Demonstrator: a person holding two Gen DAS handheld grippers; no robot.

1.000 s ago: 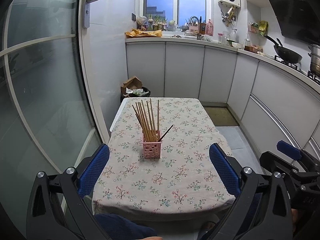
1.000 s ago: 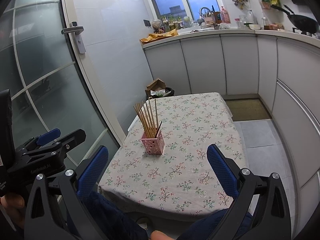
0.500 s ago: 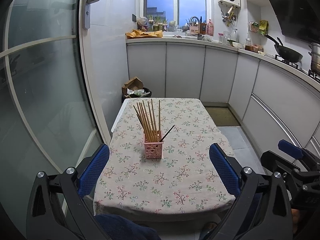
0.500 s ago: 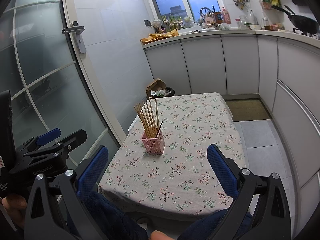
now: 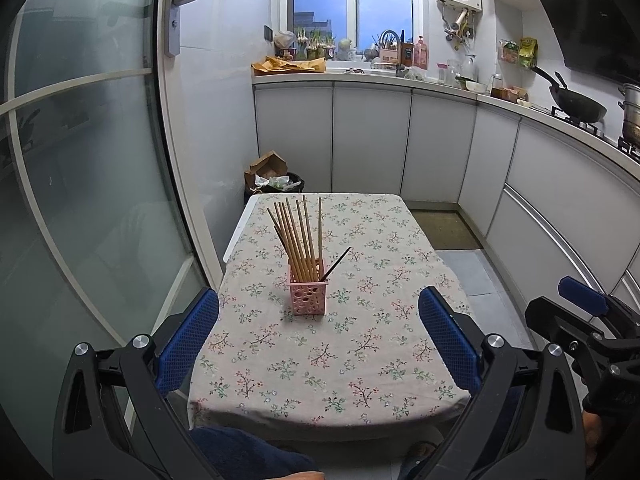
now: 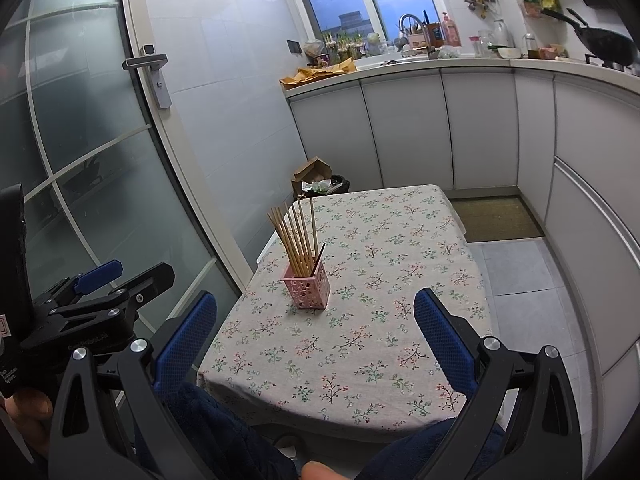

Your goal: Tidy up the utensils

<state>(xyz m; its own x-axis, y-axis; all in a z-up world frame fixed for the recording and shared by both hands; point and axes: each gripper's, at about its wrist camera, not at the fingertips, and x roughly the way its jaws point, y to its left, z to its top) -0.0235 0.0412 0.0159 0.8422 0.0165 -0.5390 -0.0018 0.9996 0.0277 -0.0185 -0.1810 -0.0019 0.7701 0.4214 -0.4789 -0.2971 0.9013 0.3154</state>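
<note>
A pink perforated holder (image 5: 307, 294) stands upright on the floral tablecloth (image 5: 360, 344), left of the table's middle. Several wooden chopsticks (image 5: 298, 236) stand in it, and one dark chopstick (image 5: 335, 264) leans out to the right. The holder also shows in the right wrist view (image 6: 308, 289). My left gripper (image 5: 318, 340) is open and empty, held back near the table's front edge. My right gripper (image 6: 314, 344) is open and empty too, also near the front edge. Each gripper shows at the side of the other's view.
A glass door (image 5: 80, 200) stands close on the left. White cabinets (image 5: 372, 140) run along the back and right, with a cluttered counter and a wok (image 5: 576, 106). A bin with cardboard (image 5: 272, 178) sits behind the table. My knees are under the front edge.
Both grippers have drawn back and risen slightly, so the table and holder sit a little farther off. Both stay open and empty.
</note>
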